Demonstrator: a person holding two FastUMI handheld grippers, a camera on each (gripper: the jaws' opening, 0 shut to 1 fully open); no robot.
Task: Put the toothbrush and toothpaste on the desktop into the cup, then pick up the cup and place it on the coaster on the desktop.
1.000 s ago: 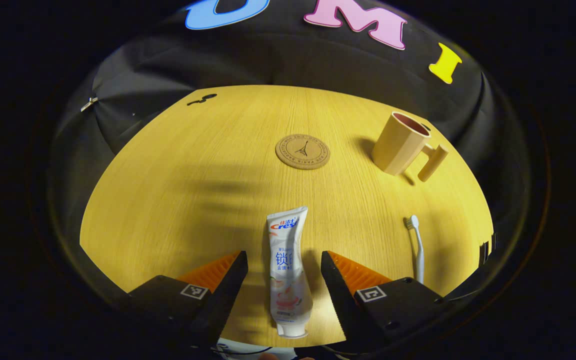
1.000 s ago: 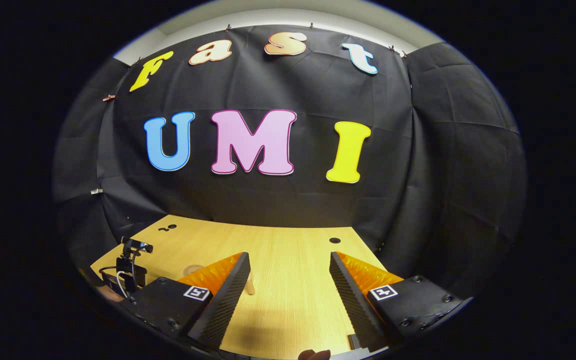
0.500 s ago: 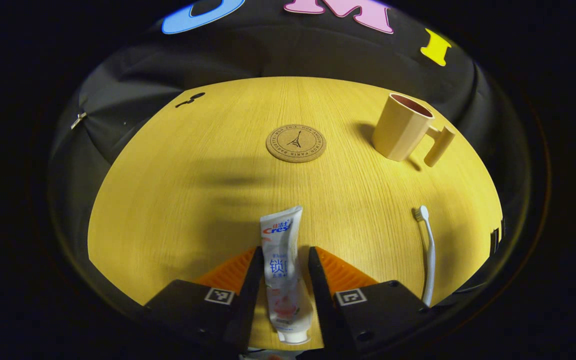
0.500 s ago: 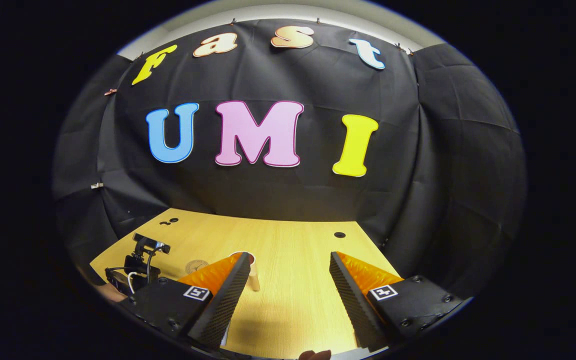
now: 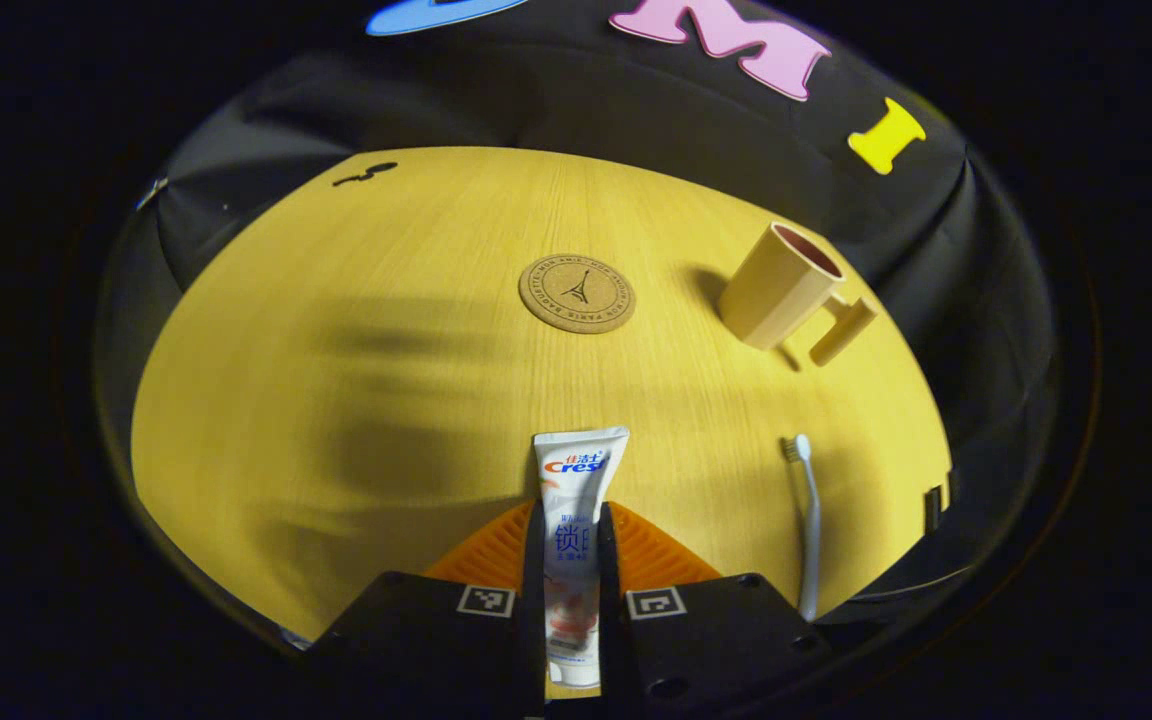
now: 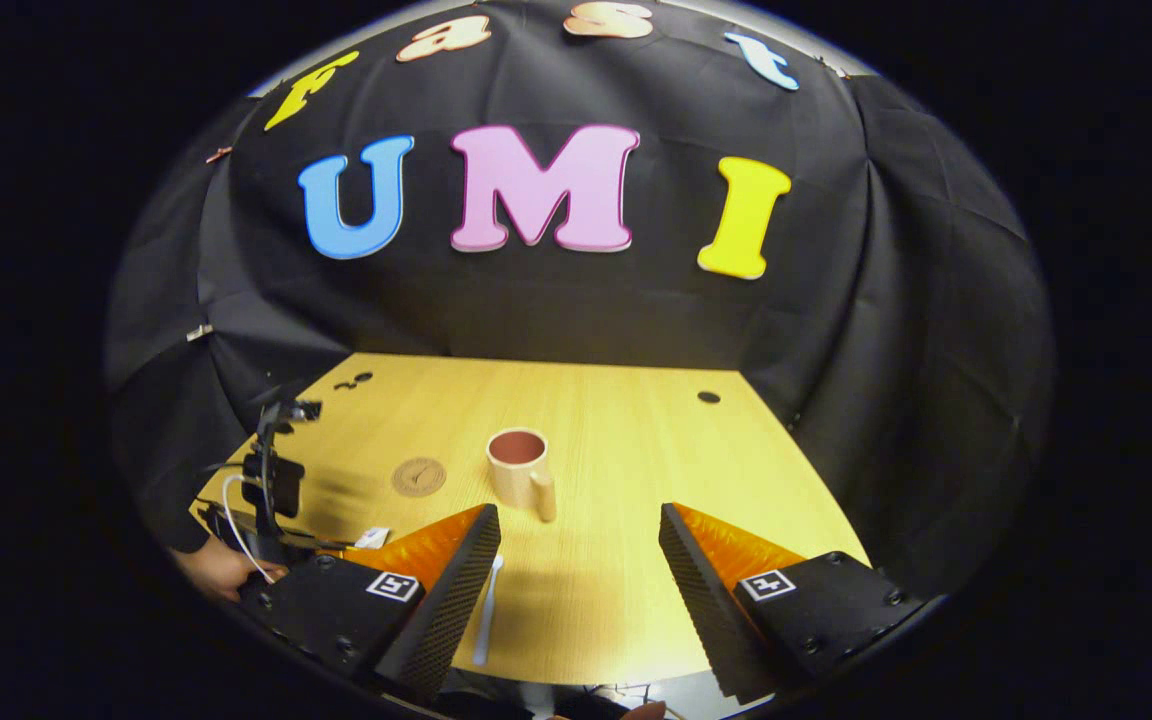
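Note:
In the left gripper view my left gripper (image 5: 571,540) is shut on the white toothpaste tube (image 5: 576,470), whose flat end points away from me over the wooden desktop (image 5: 336,330). A white toothbrush (image 5: 808,520) lies to its right. The tan cup (image 5: 781,285) with a block handle stands at the far right, and the round cork coaster (image 5: 577,292) lies left of it. In the right gripper view my right gripper (image 6: 576,560) hangs open above the desk's near edge, with the toothbrush (image 6: 488,600) by its left finger, the cup (image 6: 519,467) and the coaster (image 6: 419,476) beyond.
In the right gripper view the other gripper (image 6: 271,490) with its cable and a hand (image 6: 221,568) sit at the desk's left edge. Black cloth walls close the desk's back and sides. Small dark holes (image 6: 708,397) mark the far corners of the desktop.
My left gripper's fingers closed from wide apart onto the toothpaste tube. The right gripper's view tilted downward, bringing the cup, coaster and toothbrush into sight.

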